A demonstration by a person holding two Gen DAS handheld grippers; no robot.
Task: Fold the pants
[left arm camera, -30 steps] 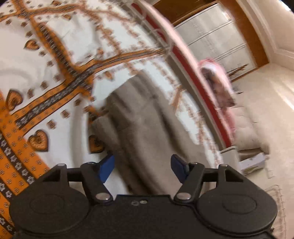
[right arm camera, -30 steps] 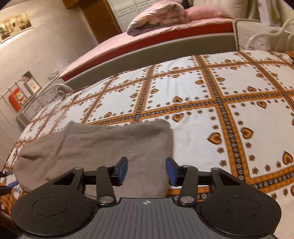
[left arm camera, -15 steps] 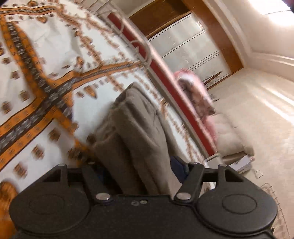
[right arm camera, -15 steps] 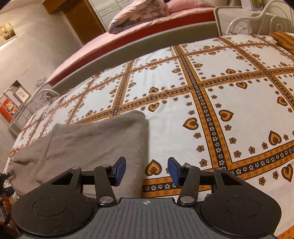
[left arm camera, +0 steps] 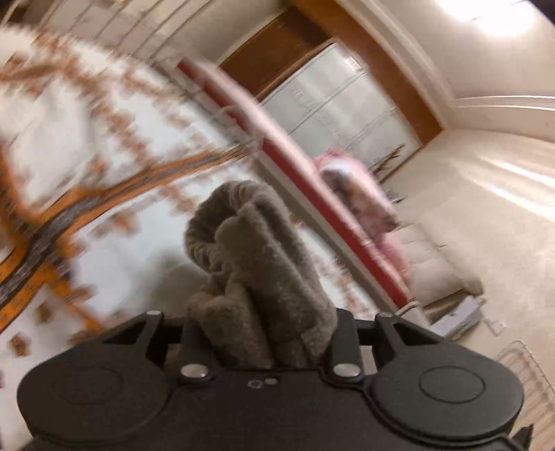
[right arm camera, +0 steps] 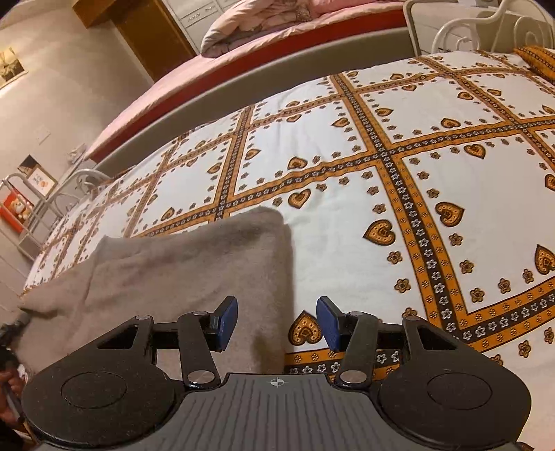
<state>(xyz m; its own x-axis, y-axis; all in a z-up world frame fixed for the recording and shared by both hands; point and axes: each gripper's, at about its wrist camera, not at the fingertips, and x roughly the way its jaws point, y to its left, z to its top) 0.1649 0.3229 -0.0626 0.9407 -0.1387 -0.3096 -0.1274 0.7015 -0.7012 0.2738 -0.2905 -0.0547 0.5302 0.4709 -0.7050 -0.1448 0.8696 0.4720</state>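
Note:
Grey fleece pants (right arm camera: pixel 180 263) lie folded lengthwise on the patterned bed sheet (right arm camera: pixel 381 173), running off to the left in the right wrist view. In the left wrist view one end of the pants (left arm camera: pixel 249 243) is bunched up and fills the gap of my left gripper (left arm camera: pixel 263 333). Its jaws are closing and pinch the fabric, which hides the pads. My right gripper (right arm camera: pixel 277 322) hovers open over the pants' right edge. One blue pad (right arm camera: pixel 227 321) is above the fabric and the other above the bare sheet. Nothing is gripped between them.
The sheet is white with orange bands and hearts. Beyond it stands a second bed with a pink blanket (right arm camera: pixel 263 20) and a white metal bed frame (right arm camera: pixel 485 27). The left wrist view shows a white wardrobe (left arm camera: pixel 340 114) and a wire basket (left arm camera: pixel 520 367) on the floor.
My left gripper went from open to pinched on the pants' end, which now stands bunched up, and its view swung. The right gripper shifted rightward to the pants' edge and stayed open.

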